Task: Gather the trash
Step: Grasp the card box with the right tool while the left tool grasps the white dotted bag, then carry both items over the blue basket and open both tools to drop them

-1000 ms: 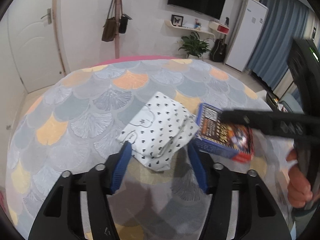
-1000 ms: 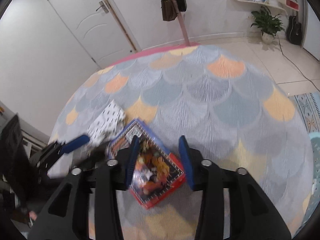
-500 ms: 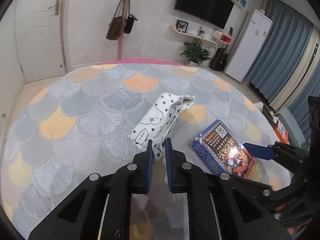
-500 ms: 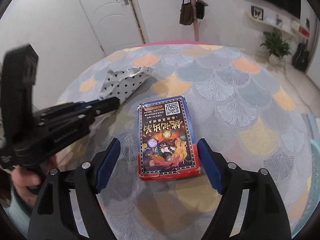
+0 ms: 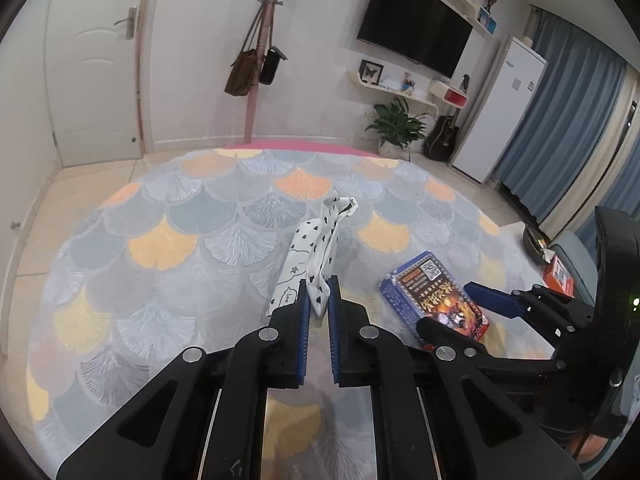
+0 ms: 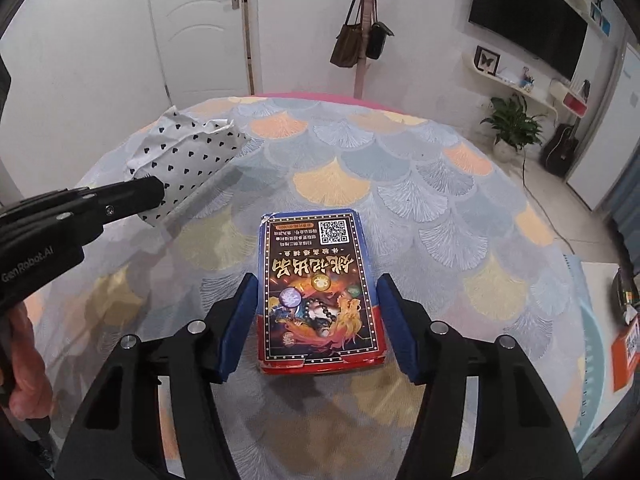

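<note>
A white bag with black hearts [image 5: 316, 240] hangs lifted off the scallop-patterned table cloth [image 5: 180, 248]; my left gripper [image 5: 319, 305] is shut on its lower corner. It also shows in the right wrist view [image 6: 188, 152], held by the left gripper [image 6: 148, 196]. A blue and red printed box [image 6: 320, 292] lies flat on the cloth. My right gripper [image 6: 316, 312] is open, with one pad on each side of the box, not quite touching. The box [image 5: 436, 300] and right gripper [image 5: 456, 308] show at the right of the left wrist view.
The round table has a pink rim [image 5: 288, 145]. Beyond it stand a coat rack with bags [image 5: 256, 64], a door [image 5: 96, 72], a plant [image 5: 396, 124] and a fridge [image 5: 504, 108]. An orange box [image 6: 628, 348] sits off the table's right edge.
My left gripper closed on the bag's corner and lifted it, so the bag now hangs stretched. My right gripper opened, drew back, then moved in to straddle the box.
</note>
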Demonstrator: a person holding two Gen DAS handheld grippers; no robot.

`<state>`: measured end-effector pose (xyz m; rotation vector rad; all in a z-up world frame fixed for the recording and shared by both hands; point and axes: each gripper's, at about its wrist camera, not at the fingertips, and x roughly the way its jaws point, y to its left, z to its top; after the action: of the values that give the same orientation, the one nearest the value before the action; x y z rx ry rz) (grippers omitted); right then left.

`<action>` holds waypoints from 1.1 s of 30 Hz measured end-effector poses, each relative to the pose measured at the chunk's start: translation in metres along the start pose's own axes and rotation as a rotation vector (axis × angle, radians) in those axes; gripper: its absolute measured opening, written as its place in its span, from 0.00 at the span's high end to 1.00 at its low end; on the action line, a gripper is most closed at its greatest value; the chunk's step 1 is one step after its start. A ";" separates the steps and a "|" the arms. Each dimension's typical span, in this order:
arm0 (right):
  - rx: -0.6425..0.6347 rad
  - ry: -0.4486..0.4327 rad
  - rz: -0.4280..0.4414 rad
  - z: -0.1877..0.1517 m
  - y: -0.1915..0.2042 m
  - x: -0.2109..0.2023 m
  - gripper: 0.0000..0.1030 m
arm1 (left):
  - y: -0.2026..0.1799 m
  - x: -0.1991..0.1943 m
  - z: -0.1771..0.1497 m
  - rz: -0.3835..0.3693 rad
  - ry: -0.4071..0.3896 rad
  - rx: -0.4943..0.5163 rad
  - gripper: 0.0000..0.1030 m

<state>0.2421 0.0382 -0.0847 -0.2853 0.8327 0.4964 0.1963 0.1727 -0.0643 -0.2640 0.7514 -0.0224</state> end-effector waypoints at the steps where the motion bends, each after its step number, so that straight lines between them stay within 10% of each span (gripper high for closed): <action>1: -0.009 -0.015 -0.019 -0.001 0.002 -0.004 0.45 | -0.001 -0.003 0.000 0.000 -0.005 0.002 0.93; 16: 0.035 -0.223 -0.162 -0.012 -0.025 -0.101 0.45 | -0.059 -0.045 0.010 -0.085 -0.090 0.089 0.93; 33: 0.276 -0.297 -0.316 -0.062 -0.156 -0.161 0.45 | -0.204 -0.026 0.014 -0.238 -0.093 0.318 0.94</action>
<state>0.1930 -0.1708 0.0060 -0.0819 0.5440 0.1192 0.2015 -0.0182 0.0129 -0.0493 0.6098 -0.3504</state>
